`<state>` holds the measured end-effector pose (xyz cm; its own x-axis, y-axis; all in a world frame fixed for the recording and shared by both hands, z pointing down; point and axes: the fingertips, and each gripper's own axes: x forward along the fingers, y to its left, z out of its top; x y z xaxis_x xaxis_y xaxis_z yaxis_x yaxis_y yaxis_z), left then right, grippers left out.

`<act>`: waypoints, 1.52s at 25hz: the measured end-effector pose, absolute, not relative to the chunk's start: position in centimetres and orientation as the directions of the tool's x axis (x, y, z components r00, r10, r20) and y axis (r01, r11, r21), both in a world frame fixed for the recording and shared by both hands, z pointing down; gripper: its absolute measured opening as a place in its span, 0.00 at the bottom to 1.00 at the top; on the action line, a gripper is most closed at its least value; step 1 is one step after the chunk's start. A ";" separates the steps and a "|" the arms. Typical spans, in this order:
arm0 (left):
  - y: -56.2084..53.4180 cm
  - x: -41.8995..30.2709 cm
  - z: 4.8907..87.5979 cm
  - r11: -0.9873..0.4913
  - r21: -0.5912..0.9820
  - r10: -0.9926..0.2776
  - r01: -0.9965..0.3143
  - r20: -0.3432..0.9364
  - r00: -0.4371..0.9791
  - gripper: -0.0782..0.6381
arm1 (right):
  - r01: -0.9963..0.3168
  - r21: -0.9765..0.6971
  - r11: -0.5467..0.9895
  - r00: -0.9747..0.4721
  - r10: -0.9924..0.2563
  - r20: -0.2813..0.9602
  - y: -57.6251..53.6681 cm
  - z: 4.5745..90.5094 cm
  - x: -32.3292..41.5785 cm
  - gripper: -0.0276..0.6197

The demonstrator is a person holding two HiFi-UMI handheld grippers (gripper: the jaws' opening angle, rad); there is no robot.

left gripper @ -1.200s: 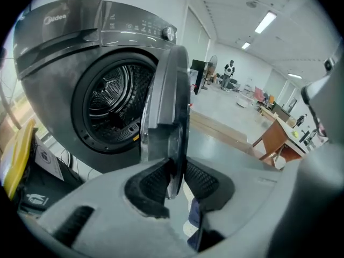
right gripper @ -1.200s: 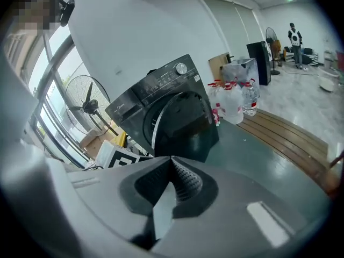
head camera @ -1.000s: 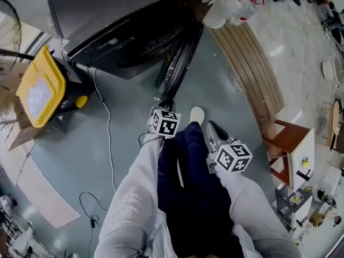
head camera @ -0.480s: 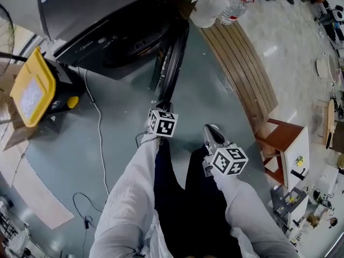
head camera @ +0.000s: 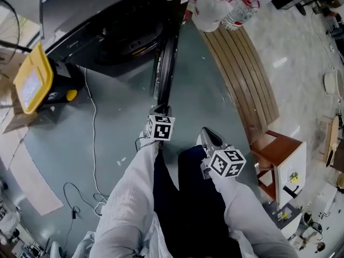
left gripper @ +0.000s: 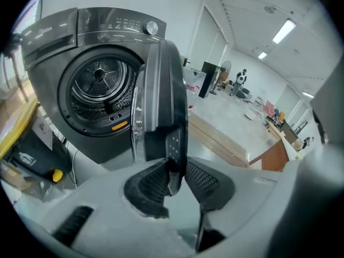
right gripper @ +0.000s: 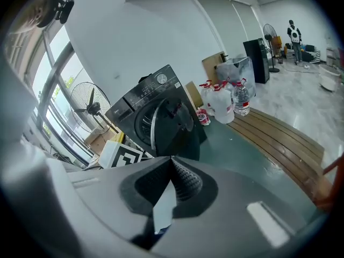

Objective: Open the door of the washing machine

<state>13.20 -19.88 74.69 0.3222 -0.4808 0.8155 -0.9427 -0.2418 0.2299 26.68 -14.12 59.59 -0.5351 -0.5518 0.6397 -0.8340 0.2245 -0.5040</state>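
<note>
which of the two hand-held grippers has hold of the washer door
The left hand-held gripper: its jaws clamp the edge of the open door. The right hand-held gripper is shut on nothing, apart from the door.

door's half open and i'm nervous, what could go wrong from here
The left gripper pinches only the thin edge of the door, so it may slip off. The door could swing further into the water bottles beside the washing machine. The white cable on the floor could catch a foot.
</note>
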 end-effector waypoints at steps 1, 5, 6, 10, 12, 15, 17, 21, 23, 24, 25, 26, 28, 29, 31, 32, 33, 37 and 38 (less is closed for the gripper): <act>-20.0 14.1 74.7 -0.222 0.231 -0.490 -0.947 0.813 0.314 0.24 | -0.828 -0.510 0.234 -0.546 -0.546 0.635 -14.3 59.5 27.7 0.06; -20.5 18.1 74.7 -0.145 0.232 -0.522 -0.962 0.808 0.274 0.24 | -0.804 -0.522 0.284 -0.586 -0.522 0.620 -14.6 59.5 32.4 0.06; -20.5 19.0 74.8 -0.125 0.226 -0.528 -0.966 0.809 0.258 0.24 | -0.798 -0.523 0.298 -0.596 -0.512 0.618 -14.6 59.5 33.6 0.06; -21.1 22.9 74.7 -0.044 0.236 -0.545 -0.971 0.809 0.221 0.24 | -0.776 -0.521 0.356 -0.630 -0.479 0.611 -14.7 59.7 38.1 0.06; -21.5 24.4 74.5 -0.010 0.245 -0.553 -0.970 0.806 0.209 0.24 | -0.771 -0.519 0.369 -0.637 -0.474 0.608 -15.0 59.8 40.0 0.06; -22.3 26.6 74.5 0.010 0.266 -0.561 -0.964 0.800 0.214 0.25 | -0.771 -0.530 0.354 -0.636 -0.485 0.601 -15.4 60.0 42.5 0.06; -22.9 28.3 74.4 0.017 0.279 -0.562 -0.960 0.797 0.221 0.26 | -0.770 -0.540 0.341 -0.635 -0.491 0.596 -15.3 59.9 44.0 0.06; -24.0 31.5 74.4 0.020 0.310 -0.567 -0.951 0.787 0.244 0.27 | -0.762 -0.564 0.319 -0.641 -0.501 0.581 -15.0 59.5 45.8 0.06; -24.6 32.8 74.4 0.020 0.324 -0.571 -0.946 0.781 0.256 0.27 | -0.763 -0.565 0.314 -0.638 -0.506 0.581 -15.0 59.6 46.6 0.06; -25.0 33.4 74.4 0.019 0.331 -0.572 -0.944 0.777 0.261 0.27 | -0.767 -0.564 0.306 -0.632 -0.510 0.583 -15.0 59.7 47.1 0.06; -25.3 34.1 74.4 0.016 0.338 -0.574 -0.941 0.774 0.268 0.28 | -0.773 -0.562 0.295 -0.624 -0.515 0.587 -15.0 59.8 47.6 0.06; -25.7 34.7 74.4 0.012 0.346 -0.575 -0.938 0.770 0.276 0.28 | -0.779 -0.560 0.282 -0.615 -0.521 0.592 -15.0 59.9 48.3 0.06; -26.5 36.0 74.2 -0.001 0.363 -0.574 -0.932 0.763 0.298 0.28 | -0.789 -0.559 0.257 -0.598 -0.531 0.601 -14.9 60.0 49.5 0.06; -26.9 36.6 74.1 -0.008 0.371 -0.572 -0.929 0.760 0.308 0.28 | -0.792 -0.558 0.248 -0.592 -0.534 0.603 -14.9 60.0 50.0 0.06; -27.5 37.5 74.0 -0.018 0.385 -0.571 -0.923 0.754 0.326 0.29 | -0.796 -0.557 0.237 -0.584 -0.541 0.605 -14.8 60.0 50.5 0.06; -27.7 37.8 74.0 -0.020 0.393 -0.571 -0.919 0.750 0.333 0.29 | -0.796 -0.559 0.232 -0.582 -0.544 0.604 -14.8 60.0 50.7 0.06; -27.8 38.1 74.1 -0.020 0.400 -0.573 -0.916 0.746 0.338 0.29 | -0.796 -0.561 0.228 -0.581 -0.547 0.603 -14.8 60.0 50.8 0.06; -28.0 38.5 74.0 -0.052 0.397 -0.580 -0.916 0.735 0.351 0.29 | -0.788 -0.569 0.236 -0.589 -0.560 0.583 -15.1 59.3 50.6 0.06; -27.9 38.6 73.8 -0.065 0.398 -0.580 -0.915 0.731 0.359 0.28 | -0.786 -0.569 0.241 -0.591 -0.561 0.579 -15.2 59.0 50.7 0.06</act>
